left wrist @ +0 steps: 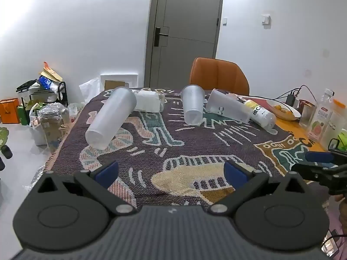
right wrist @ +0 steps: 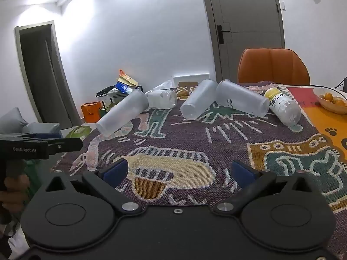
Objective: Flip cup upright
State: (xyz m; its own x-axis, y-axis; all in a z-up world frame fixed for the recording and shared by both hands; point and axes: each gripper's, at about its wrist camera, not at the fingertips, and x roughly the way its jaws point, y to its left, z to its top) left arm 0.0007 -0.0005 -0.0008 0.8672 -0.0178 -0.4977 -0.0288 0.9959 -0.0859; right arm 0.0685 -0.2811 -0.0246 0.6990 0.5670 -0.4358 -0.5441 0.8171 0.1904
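Note:
Three frosted plastic cups lie on their sides on the patterned cloth. The left cup (left wrist: 110, 118) (right wrist: 122, 114) points its base toward me. The middle cup (left wrist: 193, 105) (right wrist: 199, 103) and the right cup (left wrist: 227, 106) (right wrist: 241, 101) lie further back. My left gripper (left wrist: 171, 173) is open and empty, low over the near cloth, well short of the cups. My right gripper (right wrist: 179, 172) is open and empty too, also near the front edge. Each gripper shows at the edge of the other's view.
A clear bottle (left wrist: 262, 113) (right wrist: 284, 106) lies beside the right cup. A white tissue pack (left wrist: 148, 100) lies at the back. A fruit bowl (right wrist: 331, 101), drink bottles (left wrist: 323, 117) and cables stand at the right. An orange chair (left wrist: 219, 75) stands behind the table.

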